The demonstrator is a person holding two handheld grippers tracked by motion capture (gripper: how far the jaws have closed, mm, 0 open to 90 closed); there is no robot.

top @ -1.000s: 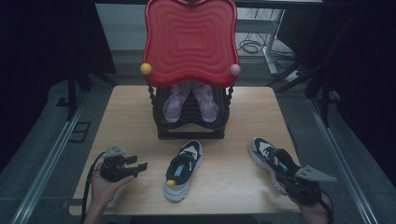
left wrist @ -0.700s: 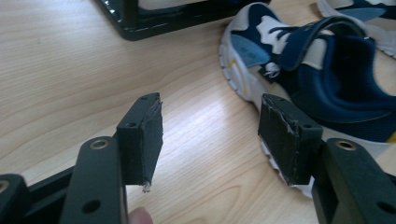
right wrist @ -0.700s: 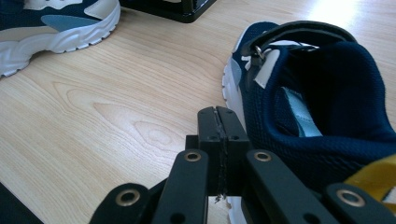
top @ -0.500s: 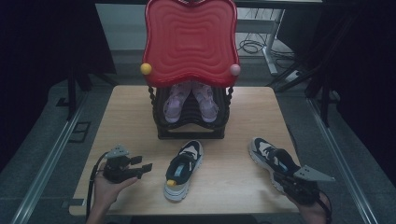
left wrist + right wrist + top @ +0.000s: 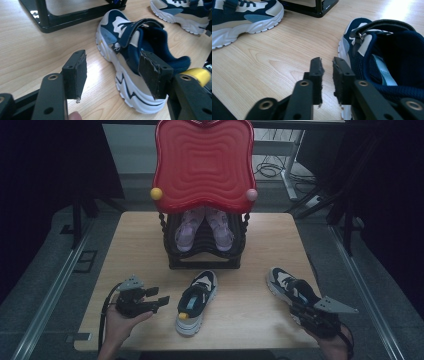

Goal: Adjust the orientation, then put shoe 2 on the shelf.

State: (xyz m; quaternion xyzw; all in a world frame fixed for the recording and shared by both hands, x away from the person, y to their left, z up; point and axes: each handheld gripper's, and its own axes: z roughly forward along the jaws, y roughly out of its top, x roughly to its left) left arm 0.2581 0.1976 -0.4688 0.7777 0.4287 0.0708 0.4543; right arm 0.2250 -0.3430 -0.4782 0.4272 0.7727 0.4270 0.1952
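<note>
Now the left claw (image 5: 112, 75) gapes beside a navy sneaker (image 5: 135, 60).

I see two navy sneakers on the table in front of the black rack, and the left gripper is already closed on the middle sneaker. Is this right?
Not quite. Two navy sneakers, the middle sneaker and another to its right, do lie before the black rack, but the left gripper is open, not closed on the sneaker. The left gripper view shows its jaws spread wide, with the shoe lying beyond them.
</note>
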